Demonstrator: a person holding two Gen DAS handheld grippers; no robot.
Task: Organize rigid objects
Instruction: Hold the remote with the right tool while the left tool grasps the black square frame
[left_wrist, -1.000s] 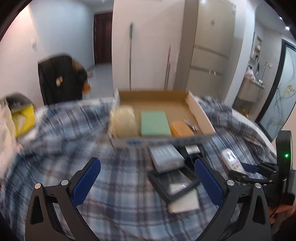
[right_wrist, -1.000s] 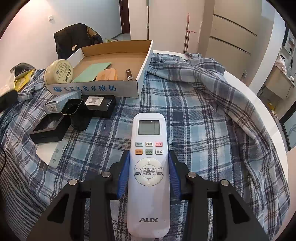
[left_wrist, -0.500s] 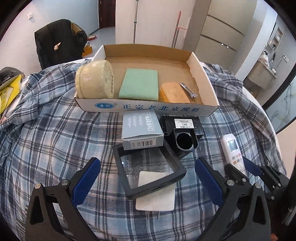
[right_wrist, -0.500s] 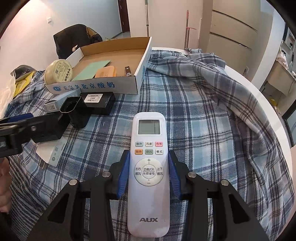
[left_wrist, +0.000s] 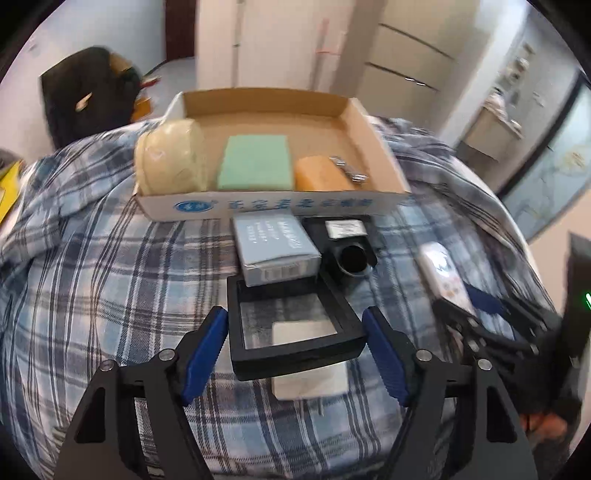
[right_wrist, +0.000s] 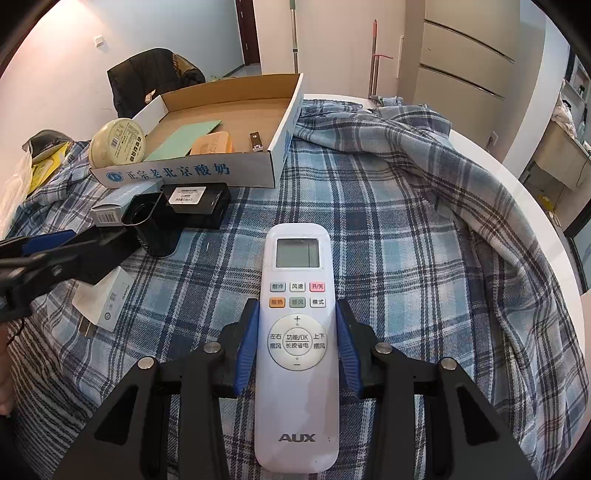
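My left gripper (left_wrist: 293, 325) hangs low over the plaid bedcover, jaws closing around a black square frame (left_wrist: 291, 354) with a clear window. Its blue pads (left_wrist: 207, 347) stand close beside the frame's two sides, and I see no firm press. The frame lies on a white flat box (left_wrist: 310, 380). My right gripper (right_wrist: 296, 306) is shut on a white AUX remote (right_wrist: 297, 258), held just above the cover. In the left wrist view that remote (left_wrist: 441, 269) and right gripper (left_wrist: 480, 306) show at the right.
A shallow cardboard box (left_wrist: 273, 206) at the back holds a cream round tin (left_wrist: 170, 162), a green pad (left_wrist: 255, 162), an orange bar (left_wrist: 321, 173) and a metal clipper (left_wrist: 349, 170). In front of it lie a grey carton (left_wrist: 275, 251) and a black box with a cup (left_wrist: 351, 254).
The left gripper has dropped and tipped down toward the black frame, and its jaws have narrowed from wide open to just outside the frame. The right gripper has kept still with the remote.
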